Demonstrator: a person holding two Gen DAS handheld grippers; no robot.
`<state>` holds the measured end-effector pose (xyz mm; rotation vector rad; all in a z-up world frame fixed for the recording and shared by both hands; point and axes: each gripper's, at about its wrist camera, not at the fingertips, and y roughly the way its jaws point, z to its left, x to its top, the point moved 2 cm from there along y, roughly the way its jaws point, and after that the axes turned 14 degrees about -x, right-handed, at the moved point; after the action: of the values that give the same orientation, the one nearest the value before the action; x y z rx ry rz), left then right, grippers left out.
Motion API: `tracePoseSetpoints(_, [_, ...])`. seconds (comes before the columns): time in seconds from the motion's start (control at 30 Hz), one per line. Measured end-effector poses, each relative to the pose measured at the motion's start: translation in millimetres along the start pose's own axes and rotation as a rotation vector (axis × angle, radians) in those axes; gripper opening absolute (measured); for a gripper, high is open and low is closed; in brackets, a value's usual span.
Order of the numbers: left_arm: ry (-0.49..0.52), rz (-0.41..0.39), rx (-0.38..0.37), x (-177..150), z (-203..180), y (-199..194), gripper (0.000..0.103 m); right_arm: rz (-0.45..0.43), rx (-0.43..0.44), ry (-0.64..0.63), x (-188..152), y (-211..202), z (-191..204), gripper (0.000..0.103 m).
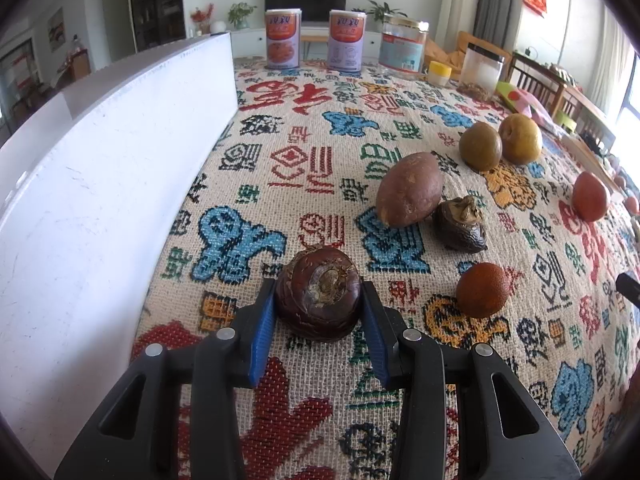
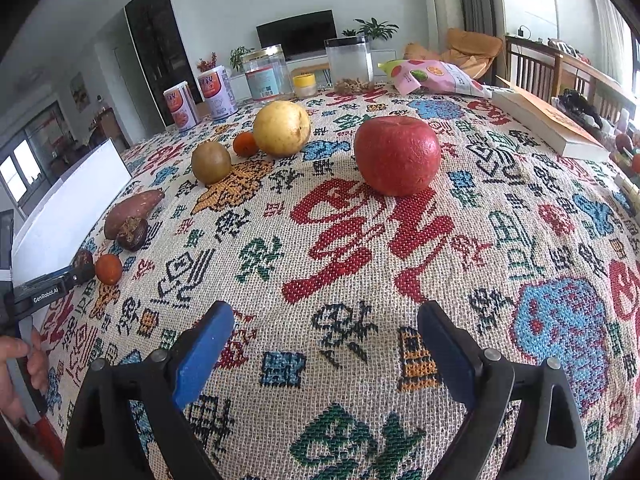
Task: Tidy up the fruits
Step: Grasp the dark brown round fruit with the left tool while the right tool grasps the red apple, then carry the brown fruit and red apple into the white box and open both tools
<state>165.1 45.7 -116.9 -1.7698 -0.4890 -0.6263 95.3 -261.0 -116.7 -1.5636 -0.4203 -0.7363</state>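
My left gripper (image 1: 319, 287) is shut on a dark brown round fruit (image 1: 320, 296), one blue pad against each side, and the fruit rests on the patterned tablecloth (image 1: 304, 168). Beyond it lie a sweet potato (image 1: 410, 194), a wrinkled dark fruit (image 1: 460, 226), a small orange fruit (image 1: 482, 290), a kiwi (image 1: 480, 146), a pear (image 1: 520, 138) and a red apple (image 1: 590, 196). My right gripper (image 2: 326, 309) hangs open over bare cloth, with the red apple (image 2: 396, 156) well ahead of it. The yellow pear (image 2: 282, 128) and kiwi (image 2: 211, 162) sit further back on the left.
A white box wall (image 1: 100, 180) borders the cloth on the left. Two cans (image 1: 282, 38), a jar (image 1: 402, 46) and a clear container (image 1: 482, 66) line the far edge. A snack bag (image 2: 432, 76) and a book (image 2: 548, 124) lie at back right. A hand (image 2: 16, 360) holds the left gripper.
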Motion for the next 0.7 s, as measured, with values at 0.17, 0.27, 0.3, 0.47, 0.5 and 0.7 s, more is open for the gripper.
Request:
tracePoseSetpoints(0.17, [0.011,0.004,0.015,0,-3,1,0.042,0.052,-0.081,0.015,56,27,-24,0.093])
tracePoseSetpoints(0.27, [0.008,0.003,0.011,0,-3,1,0.042,0.082,-0.14,-0.033,89,55,-25,0.093])
tracePoseSetpoints(0.3, [0.008,0.003,0.011,0,-2,1,0.042,0.089,-0.147,-0.032,97,64,-25,0.093])
tracePoseSetpoints(0.47, [-0.001,0.0,-0.001,-1,-1,0,0.042,0.134,-0.162,-0.027,111,91,-22,0.069])
tracePoseSetpoints(0.5, [-0.003,-0.001,-0.005,-1,-1,0,0.042,0.121,-0.185,-0.025,110,87,-20,0.069])
tracePoseSetpoints(0.7, [-0.067,-0.043,-0.077,-6,8,-15,0.04,0.167,0.069,-0.031,75,38,8,0.069])
